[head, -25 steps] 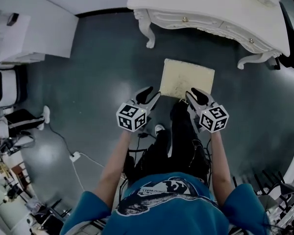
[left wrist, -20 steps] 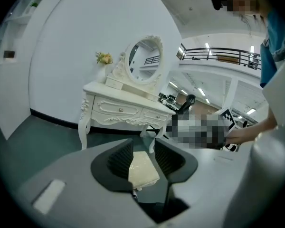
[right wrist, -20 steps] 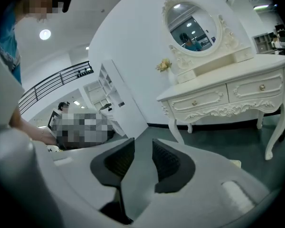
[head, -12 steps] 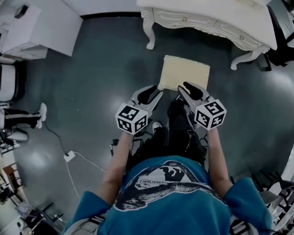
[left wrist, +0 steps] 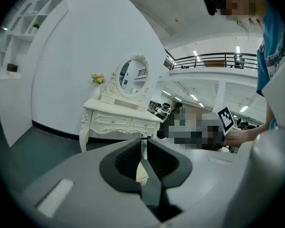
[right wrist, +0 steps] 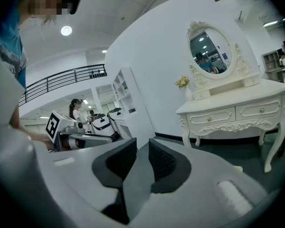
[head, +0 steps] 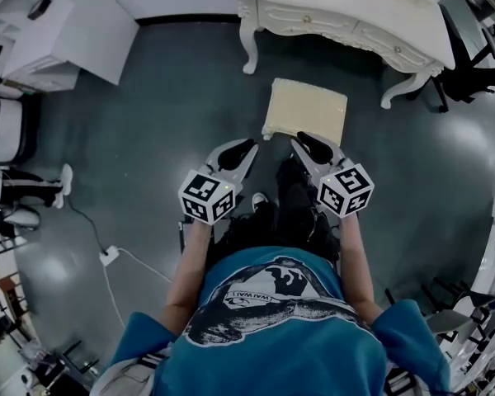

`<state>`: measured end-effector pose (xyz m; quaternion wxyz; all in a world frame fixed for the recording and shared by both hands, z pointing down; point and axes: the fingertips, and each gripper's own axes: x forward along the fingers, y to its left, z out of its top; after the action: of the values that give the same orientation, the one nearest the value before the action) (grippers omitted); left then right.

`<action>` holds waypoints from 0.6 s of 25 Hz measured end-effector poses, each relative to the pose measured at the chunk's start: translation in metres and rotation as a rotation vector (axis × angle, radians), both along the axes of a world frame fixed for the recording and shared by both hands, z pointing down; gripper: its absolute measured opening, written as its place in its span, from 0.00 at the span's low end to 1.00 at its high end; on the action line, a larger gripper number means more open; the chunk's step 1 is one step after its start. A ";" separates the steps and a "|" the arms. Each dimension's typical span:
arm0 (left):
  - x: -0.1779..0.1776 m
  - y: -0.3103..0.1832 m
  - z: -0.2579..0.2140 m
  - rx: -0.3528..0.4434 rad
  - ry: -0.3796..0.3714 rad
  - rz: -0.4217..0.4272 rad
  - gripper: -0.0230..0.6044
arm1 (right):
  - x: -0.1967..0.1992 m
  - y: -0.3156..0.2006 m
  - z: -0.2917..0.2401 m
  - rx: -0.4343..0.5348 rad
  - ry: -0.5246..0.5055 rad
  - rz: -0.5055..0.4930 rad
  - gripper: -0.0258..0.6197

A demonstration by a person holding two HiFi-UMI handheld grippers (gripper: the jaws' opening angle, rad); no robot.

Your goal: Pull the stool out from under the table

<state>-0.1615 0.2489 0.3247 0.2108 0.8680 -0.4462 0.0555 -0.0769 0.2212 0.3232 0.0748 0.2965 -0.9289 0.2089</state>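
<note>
A person in a blue printed shirt (head: pixel 280 337) holds both tools side by side over the dark floor (head: pixel 165 97). The left tool (head: pixel 246 148) has just been closing, its jaws now narrowed to a thin slit with nothing gripped. The right tool (head: pixel 301 141) has also been closing and shows a narrow gap, likewise empty. Just beyond their tips stands the cream cushioned stool (head: pixel 307 110), on the floor and untouched by either tool. Farther off is the white carved counter (head: pixel 338 15), the stool clear of its front edge, between its legs.
</note>
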 end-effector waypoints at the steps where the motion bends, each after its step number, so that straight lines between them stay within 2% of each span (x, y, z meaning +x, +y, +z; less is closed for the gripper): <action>1: 0.000 0.006 -0.001 0.001 0.001 0.002 0.11 | 0.000 0.006 -0.003 0.008 0.001 -0.001 0.15; 7: 0.010 0.026 -0.012 0.030 -0.023 0.019 0.06 | 0.011 0.027 -0.015 0.049 -0.006 0.012 0.05; 15: 0.034 0.047 -0.031 0.058 -0.032 0.103 0.05 | 0.011 0.049 -0.029 0.088 0.002 0.008 0.04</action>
<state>-0.1278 0.2962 0.2932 0.1750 0.8945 -0.4059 0.0672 -0.0656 0.2703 0.2945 0.0618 0.3034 -0.9360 0.1677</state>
